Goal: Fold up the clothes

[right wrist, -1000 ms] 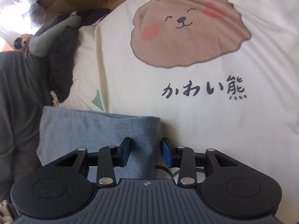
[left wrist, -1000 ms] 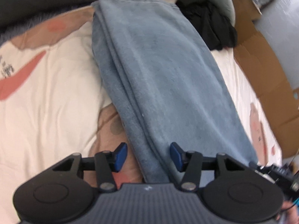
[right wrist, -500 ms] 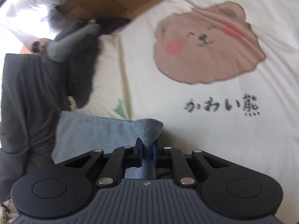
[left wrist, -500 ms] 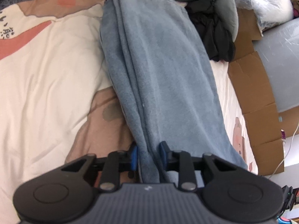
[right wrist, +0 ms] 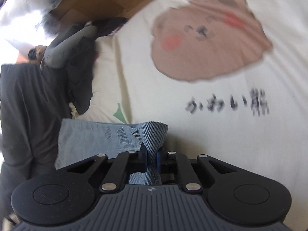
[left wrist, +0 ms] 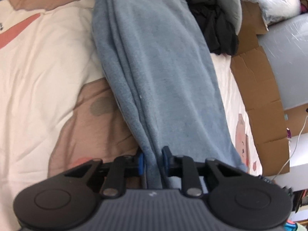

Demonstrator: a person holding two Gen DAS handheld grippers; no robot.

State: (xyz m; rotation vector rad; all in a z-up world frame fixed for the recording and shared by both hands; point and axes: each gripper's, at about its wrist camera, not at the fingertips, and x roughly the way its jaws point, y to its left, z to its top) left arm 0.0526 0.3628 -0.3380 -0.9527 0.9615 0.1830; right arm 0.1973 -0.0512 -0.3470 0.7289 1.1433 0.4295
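Blue jeans (left wrist: 159,73), folded lengthwise, stretch up the middle of the left wrist view across a cream bedspread (left wrist: 38,80). My left gripper (left wrist: 153,162) is shut on the near end of the jeans, the cloth bunched between its blue pads. In the right wrist view the jeans (right wrist: 100,134) lie low and left, one corner pulled up into a peak. My right gripper (right wrist: 151,158) is shut on that corner. The far end of the jeans runs out of sight under dark clothes.
The cream bedspread (right wrist: 221,138) carries a brown bear print (right wrist: 207,46) and dark lettering. Black and grey clothes (left wrist: 217,19) are piled at the far right of the bed. Flattened cardboard (left wrist: 258,88) lines the bed's right edge. A dark grey garment (right wrist: 28,105) lies at left.
Both grippers stood open over the jeans a second ago. Each has shut on the cloth. The right one has lifted its corner, and the right view has shifted.
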